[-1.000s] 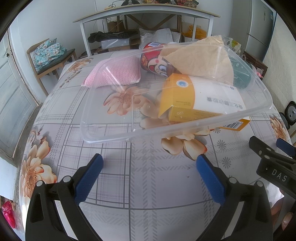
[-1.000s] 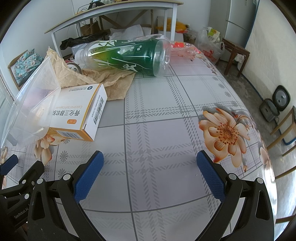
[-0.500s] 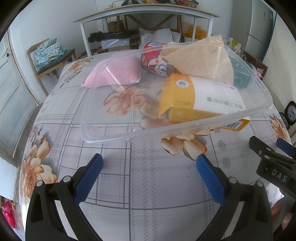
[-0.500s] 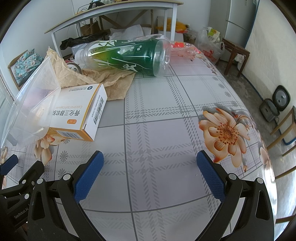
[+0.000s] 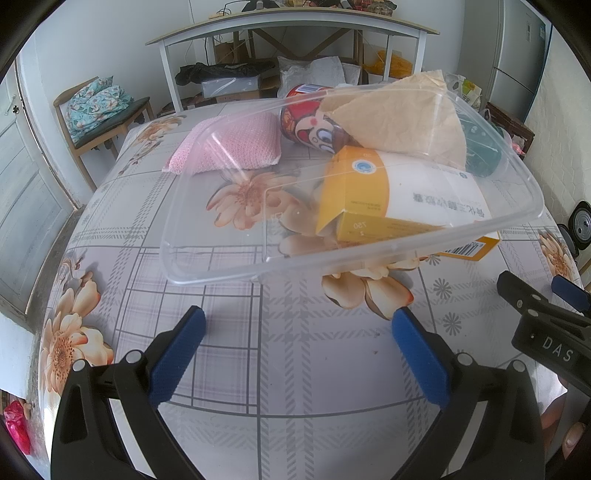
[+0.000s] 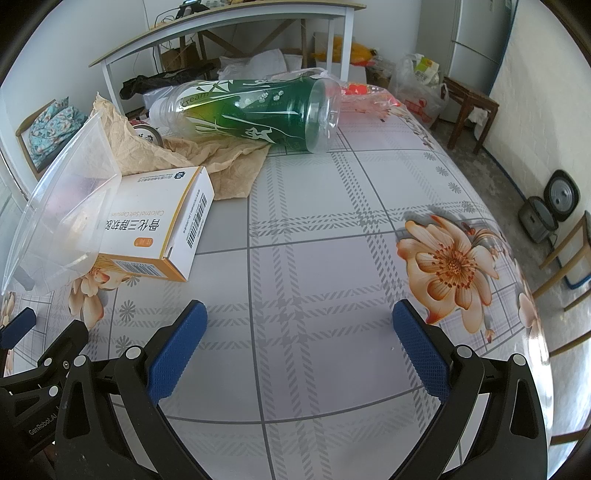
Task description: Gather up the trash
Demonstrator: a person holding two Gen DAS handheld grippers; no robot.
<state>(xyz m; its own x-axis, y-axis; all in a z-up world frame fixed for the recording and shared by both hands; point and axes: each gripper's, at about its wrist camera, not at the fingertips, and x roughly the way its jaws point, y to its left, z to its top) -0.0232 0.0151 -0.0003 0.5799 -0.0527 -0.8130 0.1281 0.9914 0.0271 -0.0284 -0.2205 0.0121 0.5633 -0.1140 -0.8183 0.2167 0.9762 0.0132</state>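
Observation:
A clear plastic tray (image 5: 221, 236) leans tilted against an orange-and-white medicine box (image 5: 399, 195) on the flowered tablecloth. Behind it lie a red cartoon can (image 5: 314, 125), crumpled brown paper (image 5: 399, 118) and a pink sponge pad (image 5: 240, 147). My left gripper (image 5: 295, 350) hovers open just in front of the tray, holding nothing. In the right wrist view the box (image 6: 162, 229) sits left of centre, with brown paper (image 6: 207, 162) and a green plastic bottle (image 6: 251, 114) on its side beyond. My right gripper (image 6: 295, 350) is open over bare cloth, holding nothing.
A crumpled clear-and-red wrapper (image 6: 369, 96) lies past the bottle. A white desk (image 5: 288, 33) with boxes under it stands behind the table, a chair with a cushion (image 5: 99, 107) at the left, a stool and bags (image 6: 424, 88) at the right. The table edge (image 6: 532, 295) curves away right.

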